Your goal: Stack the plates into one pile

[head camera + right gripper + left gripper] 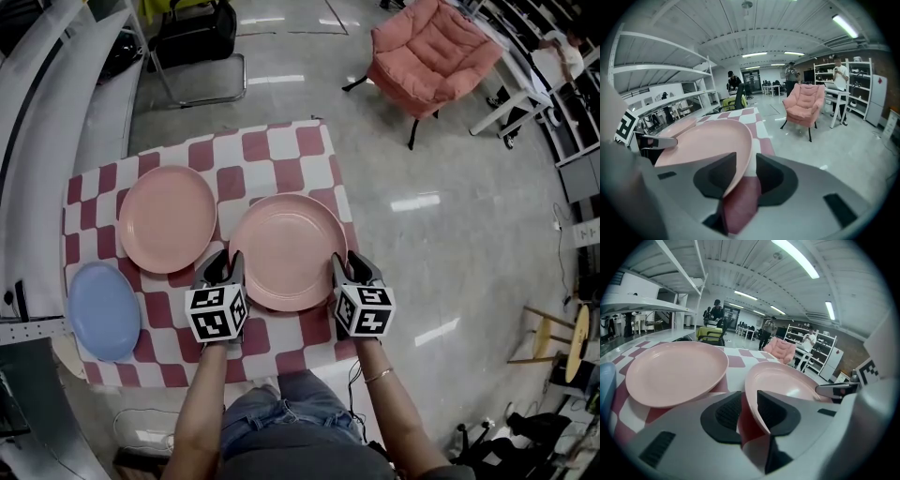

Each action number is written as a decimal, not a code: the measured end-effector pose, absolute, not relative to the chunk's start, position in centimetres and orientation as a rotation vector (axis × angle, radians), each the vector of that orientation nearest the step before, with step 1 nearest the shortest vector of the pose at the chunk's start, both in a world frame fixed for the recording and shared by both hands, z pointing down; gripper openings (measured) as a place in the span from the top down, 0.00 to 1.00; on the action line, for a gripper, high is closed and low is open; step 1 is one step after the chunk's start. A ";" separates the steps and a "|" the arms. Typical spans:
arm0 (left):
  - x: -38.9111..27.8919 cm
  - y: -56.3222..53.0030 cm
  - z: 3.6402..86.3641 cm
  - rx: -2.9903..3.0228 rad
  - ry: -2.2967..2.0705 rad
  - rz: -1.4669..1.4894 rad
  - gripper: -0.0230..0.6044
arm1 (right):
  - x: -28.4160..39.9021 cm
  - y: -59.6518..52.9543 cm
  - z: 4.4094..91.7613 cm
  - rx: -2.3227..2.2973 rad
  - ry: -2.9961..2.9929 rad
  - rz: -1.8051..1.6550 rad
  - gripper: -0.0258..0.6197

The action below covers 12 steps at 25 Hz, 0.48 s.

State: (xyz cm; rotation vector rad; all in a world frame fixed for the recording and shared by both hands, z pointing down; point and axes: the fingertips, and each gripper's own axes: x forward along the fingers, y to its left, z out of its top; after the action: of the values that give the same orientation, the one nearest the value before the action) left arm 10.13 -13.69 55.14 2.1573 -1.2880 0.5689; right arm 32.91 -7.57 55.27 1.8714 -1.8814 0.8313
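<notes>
Three plates lie on a red-and-white checked tablecloth (281, 150). The nearer pink plate (286, 248) rests flat in the middle front. My left gripper (228, 265) straddles its left rim and my right gripper (349, 267) its right rim. In the left gripper view the rim (757, 404) passes between the left gripper's (749, 411) pads with cloth showing in the gap, so the gripper is open. The right gripper (745, 176) is open too, with the plate's rim (740, 159) loose between its pads. A second pink plate (167, 217) lies to the left, and a blue plate (103, 309) at the front left corner.
The table's right edge runs just beside my right gripper, with shiny floor beyond it. A pink armchair (431, 47) stands far right and a black chair (197, 37) behind the table. A grey shelf (37, 187) runs along the left. People stand in the far background.
</notes>
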 end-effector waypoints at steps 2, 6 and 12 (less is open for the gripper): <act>10.2 -13.8 55.4 2.145 -1.290 0.576 0.78 | 32.9 -7.6 55.5 1.858 -1.874 0.838 0.77; 10.4 -14.0 55.5 2.144 -1.297 0.588 0.80 | 33.1 -7.8 55.8 1.838 -1.866 0.840 0.77; 10.6 -14.1 56.0 2.135 -1.312 0.655 0.83 | 33.0 -7.9 56.2 1.822 -1.855 0.835 0.77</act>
State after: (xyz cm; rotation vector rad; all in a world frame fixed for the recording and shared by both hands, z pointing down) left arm 10.59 -14.14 55.95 2.1352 -1.3124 0.6555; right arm 32.96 -7.91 56.17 1.8221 -1.8546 0.8355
